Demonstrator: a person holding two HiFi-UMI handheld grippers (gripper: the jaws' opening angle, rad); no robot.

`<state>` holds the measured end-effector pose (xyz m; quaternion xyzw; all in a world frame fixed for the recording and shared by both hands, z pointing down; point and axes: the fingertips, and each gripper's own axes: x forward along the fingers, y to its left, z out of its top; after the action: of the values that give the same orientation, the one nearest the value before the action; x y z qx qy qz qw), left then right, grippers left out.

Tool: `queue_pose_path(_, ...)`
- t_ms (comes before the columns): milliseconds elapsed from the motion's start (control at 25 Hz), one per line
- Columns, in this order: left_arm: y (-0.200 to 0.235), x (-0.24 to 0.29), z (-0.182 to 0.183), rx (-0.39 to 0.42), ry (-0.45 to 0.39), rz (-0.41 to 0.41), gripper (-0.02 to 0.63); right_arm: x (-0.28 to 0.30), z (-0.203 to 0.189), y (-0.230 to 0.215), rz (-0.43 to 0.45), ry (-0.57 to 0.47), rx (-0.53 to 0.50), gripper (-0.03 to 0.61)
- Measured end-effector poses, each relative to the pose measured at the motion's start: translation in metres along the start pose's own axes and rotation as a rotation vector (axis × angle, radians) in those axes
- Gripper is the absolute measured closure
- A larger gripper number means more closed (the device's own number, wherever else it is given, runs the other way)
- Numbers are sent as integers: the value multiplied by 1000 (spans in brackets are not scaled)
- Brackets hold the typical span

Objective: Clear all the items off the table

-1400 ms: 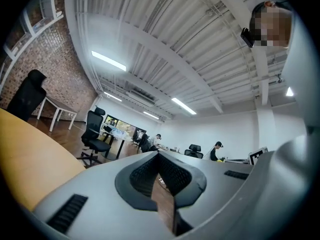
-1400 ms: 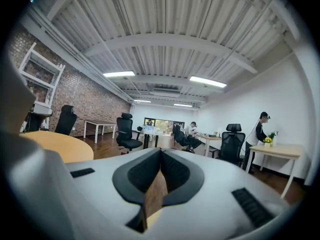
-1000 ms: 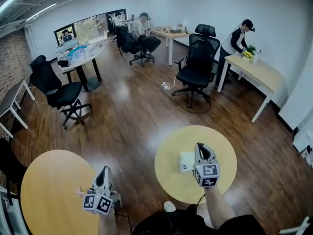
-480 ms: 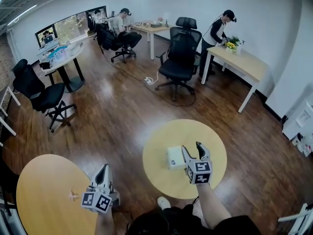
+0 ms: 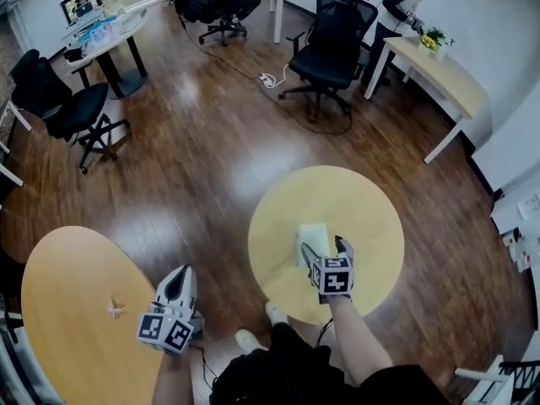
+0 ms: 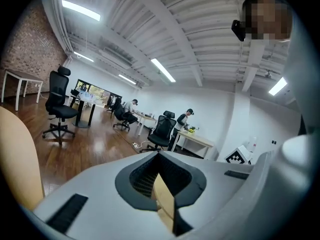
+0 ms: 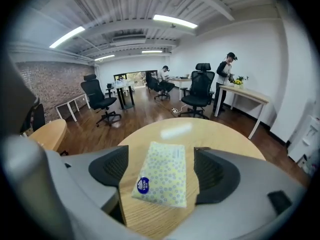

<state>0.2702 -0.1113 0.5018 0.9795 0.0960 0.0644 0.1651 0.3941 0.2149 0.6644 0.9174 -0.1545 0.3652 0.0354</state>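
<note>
Two round yellow counters showed in the head view, one on each side of the person. On the right counter (image 5: 371, 218) lay a soft pack of tissues (image 7: 162, 176). It was pale yellow with little dots and had a blue sticker (image 7: 143, 186) at its near end. The right claw (image 5: 323, 248) was right over it, pointing down at a slant. Its jaws had just been opening and stood wide apart, with the pack lying flat between them. The pads did not touch the pack, and some bare wood showed on each side of it.

The pack's long side ran away from the claw, almost the same way the claw pointed. It leaned a bit to the right at the far end. So its short way lay across the gap, from jaw to jaw. That looked like a good fit. The jaws would likely only need to come a little lower and squeeze in on the two long edges.

The left claw (image 5: 175, 282) was far from the pack, beside the left counter (image 5: 59, 310). Its jaws were closed together with nothing in them. A tiny pink thing (image 5: 115, 309) sat on that counter, near the left claw. It was too small to tell what it was. The right hand was much nearer the pack, so this pick looked like its job. Neither thing was cleared off yet.
</note>
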Motion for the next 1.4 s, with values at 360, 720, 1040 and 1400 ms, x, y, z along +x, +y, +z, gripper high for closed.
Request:
queue_pose_path(360,-5,22,-43,-54,145,30,623,50,-38,-4,-3,169,33,91)
queue_pose_path(720,0,28,-44,-53,165,43,623,63,-59,-2,66,222,143,91)
queue_pose_path(1040,-8,31,-38,-49,145,15,623,61,-62,0,91,274,173,120)
queue_pose_path(1400,-6,23,-4,-23,38,0,623,22,22,-7,69,54,92,120)
